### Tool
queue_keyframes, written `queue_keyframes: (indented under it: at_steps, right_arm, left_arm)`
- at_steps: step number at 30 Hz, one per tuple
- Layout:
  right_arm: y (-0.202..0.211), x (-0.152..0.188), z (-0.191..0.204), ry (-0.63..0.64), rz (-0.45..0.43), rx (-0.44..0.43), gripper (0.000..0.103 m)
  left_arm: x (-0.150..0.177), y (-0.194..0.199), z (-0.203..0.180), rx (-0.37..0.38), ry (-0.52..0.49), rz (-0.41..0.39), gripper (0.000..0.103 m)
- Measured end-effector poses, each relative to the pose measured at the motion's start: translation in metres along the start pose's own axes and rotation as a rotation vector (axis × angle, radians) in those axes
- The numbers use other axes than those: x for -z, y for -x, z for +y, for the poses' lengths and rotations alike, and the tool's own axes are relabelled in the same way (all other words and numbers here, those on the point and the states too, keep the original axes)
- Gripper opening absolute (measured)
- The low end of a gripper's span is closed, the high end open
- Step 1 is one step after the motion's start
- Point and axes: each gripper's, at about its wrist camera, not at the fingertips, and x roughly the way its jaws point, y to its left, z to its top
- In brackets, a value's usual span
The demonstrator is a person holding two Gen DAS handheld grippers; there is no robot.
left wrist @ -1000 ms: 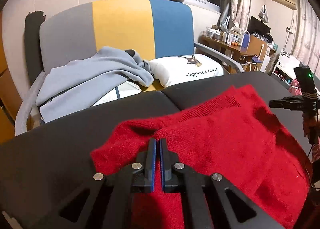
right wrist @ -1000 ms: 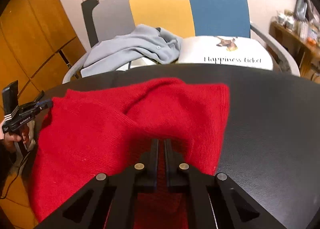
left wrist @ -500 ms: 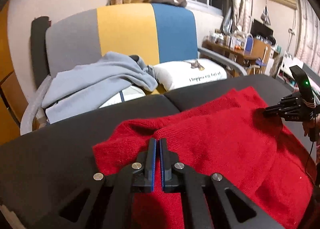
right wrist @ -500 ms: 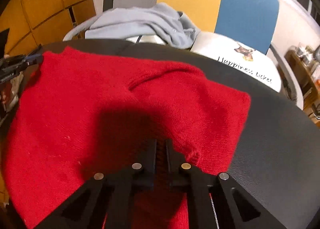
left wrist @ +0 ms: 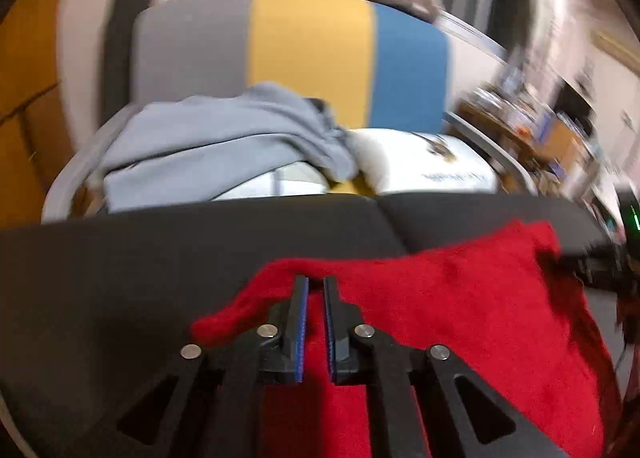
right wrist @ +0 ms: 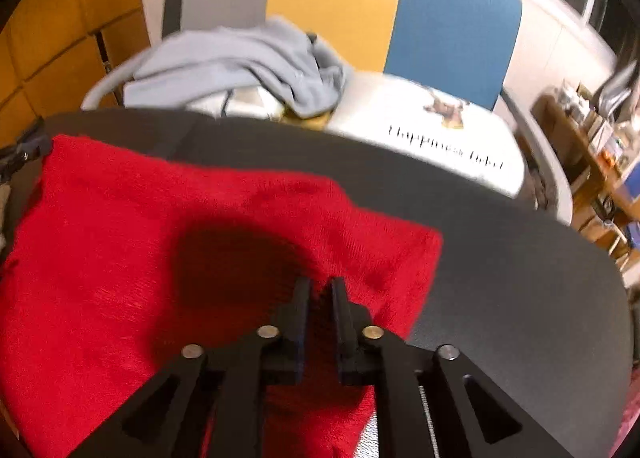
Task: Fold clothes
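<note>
Left wrist view: your left gripper (left wrist: 315, 285) has just been opening, its jaws now slightly apart over the sweater (left wrist: 460, 318) edge, no longer pinching it. Your right gripper (right wrist: 320, 287) parted likewise. Red sweater lies flattened on the dark bench (right wrist: 520, 278), toward 6 o'clock.

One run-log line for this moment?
left gripper: just opening, over red sweater | right gripper: just opening, sweater between jaws | surface: black table
</note>
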Motion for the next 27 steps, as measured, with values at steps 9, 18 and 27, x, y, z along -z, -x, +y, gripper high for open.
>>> queue_keyframes:
  at_steps: [9,18,27]
  right_arm:
    - [0.028,0.001,0.014,0.004,-0.156,-0.044,0.069]
    - [0.007,0.029,0.037,-0.026,-0.077,-0.102,0.081]
    - [0.015,0.048,0.04,-0.169,-0.122,-0.169,0.088]
  left_arm:
    - [0.047,0.054,0.014,0.033,0.095,-0.07,0.017]
    - [0.14,0.103,-0.013,-0.082,0.066,-0.06,0.02]
    - [0.142,0.078,-0.063,-0.237,-0.289,0.054,0.031]
